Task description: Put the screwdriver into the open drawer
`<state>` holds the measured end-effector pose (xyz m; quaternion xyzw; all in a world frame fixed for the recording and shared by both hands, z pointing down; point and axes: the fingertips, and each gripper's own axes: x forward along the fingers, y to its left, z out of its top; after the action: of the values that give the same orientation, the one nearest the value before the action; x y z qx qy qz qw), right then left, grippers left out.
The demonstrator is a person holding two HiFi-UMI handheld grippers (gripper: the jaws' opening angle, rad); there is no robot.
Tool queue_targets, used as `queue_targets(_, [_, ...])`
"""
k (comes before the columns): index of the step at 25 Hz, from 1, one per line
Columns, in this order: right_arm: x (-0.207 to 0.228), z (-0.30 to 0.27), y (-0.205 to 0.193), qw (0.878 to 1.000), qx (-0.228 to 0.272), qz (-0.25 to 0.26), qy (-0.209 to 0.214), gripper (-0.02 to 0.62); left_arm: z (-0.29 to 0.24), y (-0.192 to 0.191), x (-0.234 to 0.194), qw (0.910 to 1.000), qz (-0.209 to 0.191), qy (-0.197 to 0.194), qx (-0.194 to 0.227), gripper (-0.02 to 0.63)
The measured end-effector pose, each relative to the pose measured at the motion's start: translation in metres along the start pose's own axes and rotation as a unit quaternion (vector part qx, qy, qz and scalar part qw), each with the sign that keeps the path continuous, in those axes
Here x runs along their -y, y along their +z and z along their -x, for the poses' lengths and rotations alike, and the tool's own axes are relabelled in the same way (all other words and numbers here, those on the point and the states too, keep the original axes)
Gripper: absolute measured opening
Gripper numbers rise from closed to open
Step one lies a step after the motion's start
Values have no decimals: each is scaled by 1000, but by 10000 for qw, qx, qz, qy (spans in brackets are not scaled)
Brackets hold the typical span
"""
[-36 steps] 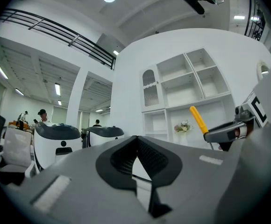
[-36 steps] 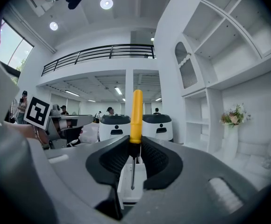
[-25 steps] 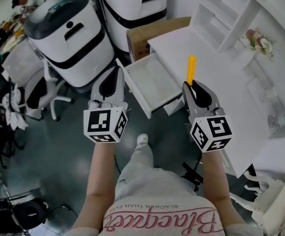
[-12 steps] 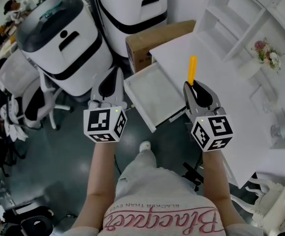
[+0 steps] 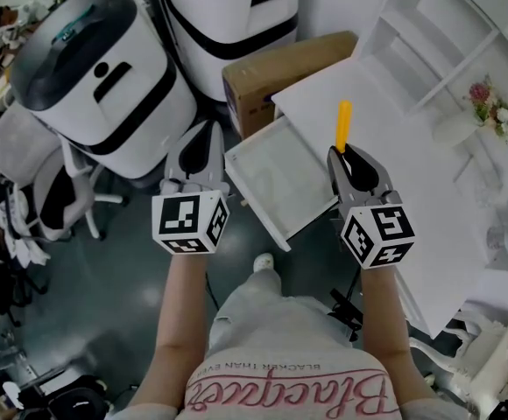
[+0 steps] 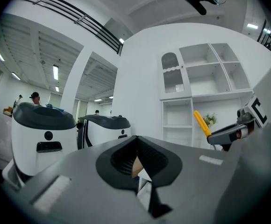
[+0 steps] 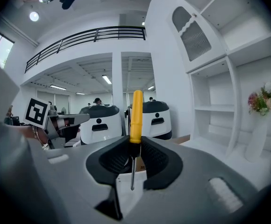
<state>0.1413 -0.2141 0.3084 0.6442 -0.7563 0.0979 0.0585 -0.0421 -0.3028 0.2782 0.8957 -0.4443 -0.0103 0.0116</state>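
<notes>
A screwdriver with a yellow handle (image 5: 343, 122) stands upright in my right gripper (image 5: 347, 153), which is shut on it just below the handle. In the right gripper view the handle (image 7: 136, 115) rises above the pads and the thin metal shaft (image 7: 132, 174) points down between them. The open white drawer (image 5: 282, 180) juts out from the white desk (image 5: 385, 121), low between my two grippers. My left gripper (image 5: 204, 131) hovers left of the drawer, over the floor. Its jaws are shut and hold nothing (image 6: 136, 140).
A cardboard box (image 5: 280, 70) sits behind the drawer. Two big white-and-black machines (image 5: 105, 77) stand at the back left, with office chairs (image 5: 52, 191) beside them. White shelving (image 5: 447, 24) and a vase of flowers (image 5: 490, 103) stand on the desk at the right.
Both grippers have travelled forward together with the person. The drawer and desk now lie nearer and lower between them. The screwdriver stays upright in the right gripper.
</notes>
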Motion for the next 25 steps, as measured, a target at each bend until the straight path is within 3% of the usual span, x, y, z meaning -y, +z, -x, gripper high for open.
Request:
queue_targets(8, [2, -30, -28, 9989, -435, -174, -58, 80, -18, -29, -15, 9993, 169, -69, -321, 11])
queue_targets(25, [4, -55, -103, 9896, -1364, -381, 253, 80, -17, -86, -18, 9945, 507, 216, -891, 11])
